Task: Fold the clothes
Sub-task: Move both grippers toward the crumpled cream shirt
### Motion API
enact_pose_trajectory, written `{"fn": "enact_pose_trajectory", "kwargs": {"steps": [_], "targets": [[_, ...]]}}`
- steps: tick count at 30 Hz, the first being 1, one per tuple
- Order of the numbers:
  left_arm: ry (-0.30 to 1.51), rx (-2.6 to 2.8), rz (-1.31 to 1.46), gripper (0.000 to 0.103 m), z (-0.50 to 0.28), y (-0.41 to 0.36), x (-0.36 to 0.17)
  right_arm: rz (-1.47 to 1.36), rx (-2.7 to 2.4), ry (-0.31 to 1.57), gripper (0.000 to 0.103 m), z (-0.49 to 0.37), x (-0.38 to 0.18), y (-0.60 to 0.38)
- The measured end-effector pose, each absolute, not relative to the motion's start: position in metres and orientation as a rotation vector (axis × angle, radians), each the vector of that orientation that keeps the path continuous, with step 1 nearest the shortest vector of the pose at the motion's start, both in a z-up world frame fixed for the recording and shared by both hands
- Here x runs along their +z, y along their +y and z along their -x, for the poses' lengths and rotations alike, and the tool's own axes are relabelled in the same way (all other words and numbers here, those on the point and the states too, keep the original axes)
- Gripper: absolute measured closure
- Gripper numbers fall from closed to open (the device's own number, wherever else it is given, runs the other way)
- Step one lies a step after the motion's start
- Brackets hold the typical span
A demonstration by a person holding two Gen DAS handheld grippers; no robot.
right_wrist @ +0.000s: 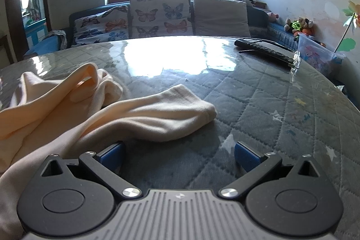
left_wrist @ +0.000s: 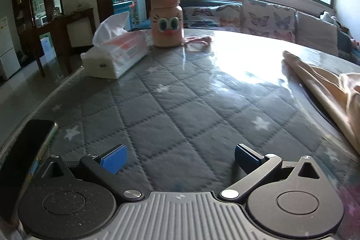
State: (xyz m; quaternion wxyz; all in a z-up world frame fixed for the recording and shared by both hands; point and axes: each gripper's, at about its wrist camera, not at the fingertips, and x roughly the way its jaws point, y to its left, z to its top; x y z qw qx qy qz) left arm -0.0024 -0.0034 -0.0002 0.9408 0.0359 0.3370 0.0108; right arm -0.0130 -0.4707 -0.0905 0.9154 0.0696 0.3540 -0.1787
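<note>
Garment (right_wrist: pixel 67 109), cream to pale peach, lies rumpled on the desk (right_wrist: pixel 258 105), which is a round top with grey quilted star-print cloth under a clear glossy cover. From the right wrist view it fills the near-left part, bunched in loose ridges, with one tube-shaped end (a sleeve or leg, cannot tell which) reaching out toward the centre and ending in a stitched hem. From the left wrist view only its edge (left_wrist: pixel 326 96) shows at far right, draped near the rim. Not folded as it lies: no flat panels, no squared edges. Judged handling: light, soft knit, limp, likely to sag and trail if lifted at one point; the glossy cover should let it slide rather than drag, so a pull may shift the whole heap. Better holds, I would guess, are the hemmed end of the tube and a seam or corner of the body, pinched through a single layer and spread flat. Right gripper (right_wrist: pixel 178 155) sits low just beside the cloth, fingers spread wide, grasping nothing; its left finger is at the fabric's edge, contact uncertain. Left gripper (left_wrist: pixel 181 158) hangs over bare quilted cloth, fingers likewise released and empty. Nearby: phone (left_wrist: pixel 27 154), tissue pack (left_wrist: pixel 117 55), cartoon-faced bottle (left_wrist: pixel 166 19), remote control (right_wrist: pixel 265 50).
</note>
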Motion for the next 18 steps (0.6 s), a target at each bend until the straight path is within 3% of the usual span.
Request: {"fn": "enact_pose_trajectory", "kwargs": {"steps": [18], "targets": [[0.726,-0.168,-0.085,0.000,0.055,-0.081,0.009,-0.074,-0.250,0.717,0.000,0.088,-0.082,-0.429]]}}
